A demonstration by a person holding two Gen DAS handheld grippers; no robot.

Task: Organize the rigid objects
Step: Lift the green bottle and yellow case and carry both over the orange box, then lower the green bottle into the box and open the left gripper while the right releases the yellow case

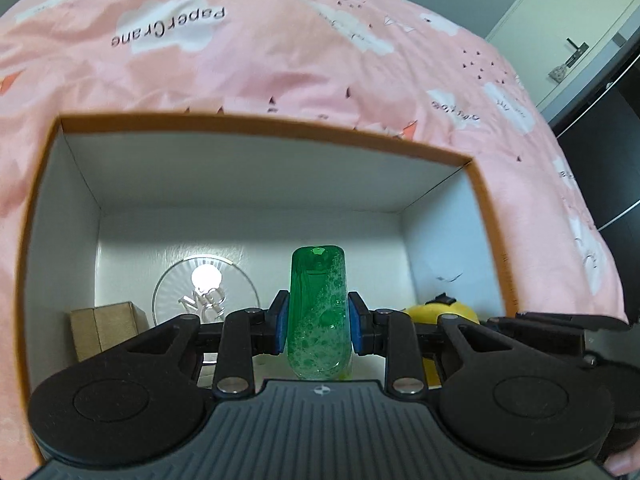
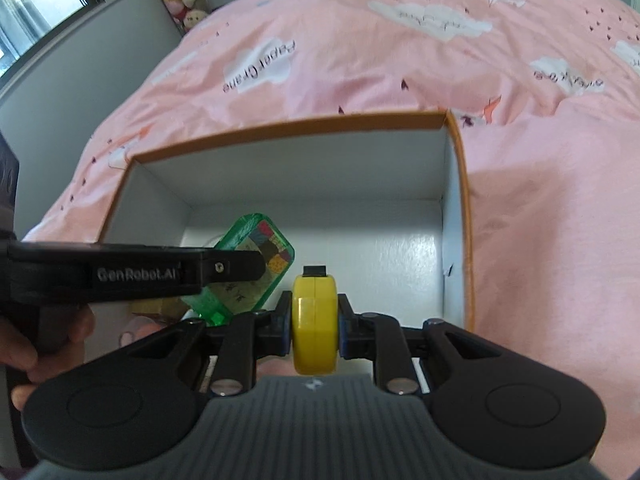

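Note:
A green see-through bottle (image 1: pixel 316 308) with foamy liquid stands upright between the blue pads (image 1: pixel 282 322) of my left gripper (image 1: pixel 318 320), which is shut on it over the open box (image 1: pixel 280 128). The box is white inside with an orange rim and sits on a pink bedspread. In the right wrist view my right gripper (image 2: pixel 315 316) is shut on a yellow round case (image 2: pixel 315 320) with a black tab on top, also above the box (image 2: pixel 288 126). The same bottle (image 2: pixel 256 264) shows its patterned label at the left, held tilted by the other gripper.
Inside the box lie a clear round disc (image 1: pixel 204 284) and a small cardboard carton (image 1: pixel 104 330) at the left. The pink cloud-print bedspread (image 1: pixel 280 40) surrounds the box. A door (image 1: pixel 560 48) and dark furniture (image 1: pixel 600 160) stand to the right. A hand (image 2: pixel 24 344) grips the left tool.

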